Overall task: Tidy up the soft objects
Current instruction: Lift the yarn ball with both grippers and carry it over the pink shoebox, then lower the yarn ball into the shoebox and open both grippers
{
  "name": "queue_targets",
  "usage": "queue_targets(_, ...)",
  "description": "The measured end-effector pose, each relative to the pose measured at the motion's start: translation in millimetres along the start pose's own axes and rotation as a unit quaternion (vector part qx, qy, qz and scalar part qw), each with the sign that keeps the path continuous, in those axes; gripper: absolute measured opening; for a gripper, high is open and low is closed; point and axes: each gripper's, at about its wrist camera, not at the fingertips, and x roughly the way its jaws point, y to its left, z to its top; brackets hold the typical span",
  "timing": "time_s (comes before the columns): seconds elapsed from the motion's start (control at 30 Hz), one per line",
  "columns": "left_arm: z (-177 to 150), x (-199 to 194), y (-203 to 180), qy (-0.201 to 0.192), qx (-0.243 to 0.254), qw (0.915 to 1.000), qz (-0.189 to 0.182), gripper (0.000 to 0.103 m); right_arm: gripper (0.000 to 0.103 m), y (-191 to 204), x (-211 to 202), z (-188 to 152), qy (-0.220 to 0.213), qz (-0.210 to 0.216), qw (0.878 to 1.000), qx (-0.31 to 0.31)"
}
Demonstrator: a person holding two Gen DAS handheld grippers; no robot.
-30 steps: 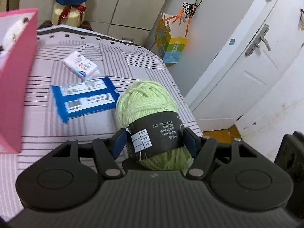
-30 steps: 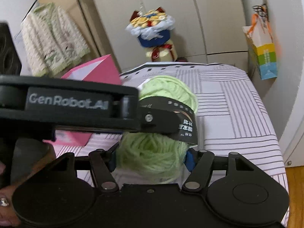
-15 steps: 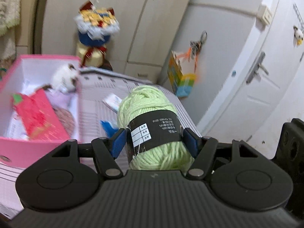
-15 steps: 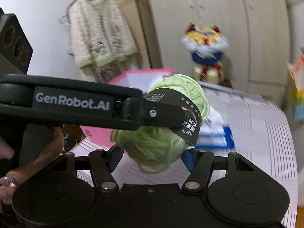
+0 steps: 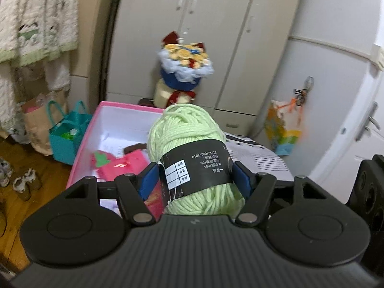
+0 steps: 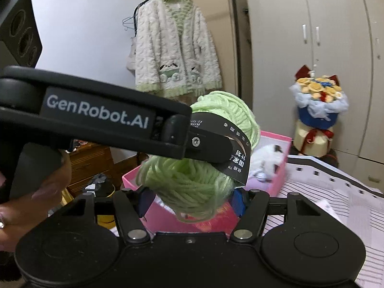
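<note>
A light green yarn ball [image 5: 189,139] with a black paper band is held in the air over the pink box [image 5: 115,110]. My left gripper [image 5: 194,180] is shut on the yarn ball at the band. My right gripper [image 6: 192,199] is shut on the lower end of the same yarn ball [image 6: 189,182]; the left gripper's black body crosses in front of it. The pink box [image 6: 276,141] holds a white plush toy [image 6: 268,158] and a red-pink soft item [image 5: 120,163].
The box stands on a striped bed [image 6: 336,192]. A flower bouquet [image 5: 184,67] stands by the wardrobe behind. A teal bag [image 5: 67,132] and shoes [image 5: 24,182] are on the wooden floor at the left. A fluffy cardigan [image 6: 172,55] hangs on a rail.
Both grippers have carried the yarn ball up and to the left, from above the bed to above the pink box. The blue packets on the bed have left the left wrist view.
</note>
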Motion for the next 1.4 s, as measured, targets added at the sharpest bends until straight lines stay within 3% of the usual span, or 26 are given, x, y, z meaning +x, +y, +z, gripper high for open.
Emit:
queue_targets(0.33,5.8,44.1,48.3,0.039,-0.020,0.9981,0.044,0.066,0.069,-4.0,69.8,3.3,0.058,0.021,0.998,0.015)
queue_targets(0.6,-1.5,62.6,62.2,0.059,-0.024,0.9957,0.067,0.065,0.069,1.7,95.5,2.1,0.115,-0.019,0.993,-0.008)
queue_targets(0.77,-7.9,69.0,72.3,0.089,-0.045,0.9934,0.056,0.066,0.075,7.8,86.9,3.5,0.116,-0.030,0.993,-0.020)
queue_targets(1.1,-6.5,32.0,62.2,0.059,-0.027,0.9967,0.048,0.071,0.077,14.5,42.9,8.5,0.104,-0.051,0.993,-0.016)
queue_targets(1.4,-10.0,-7.5,41.5,0.042,-0.002,0.9990,0.018,0.076,0.079,10.0,-7.0,9.0,0.096,-0.075,0.992,-0.012)
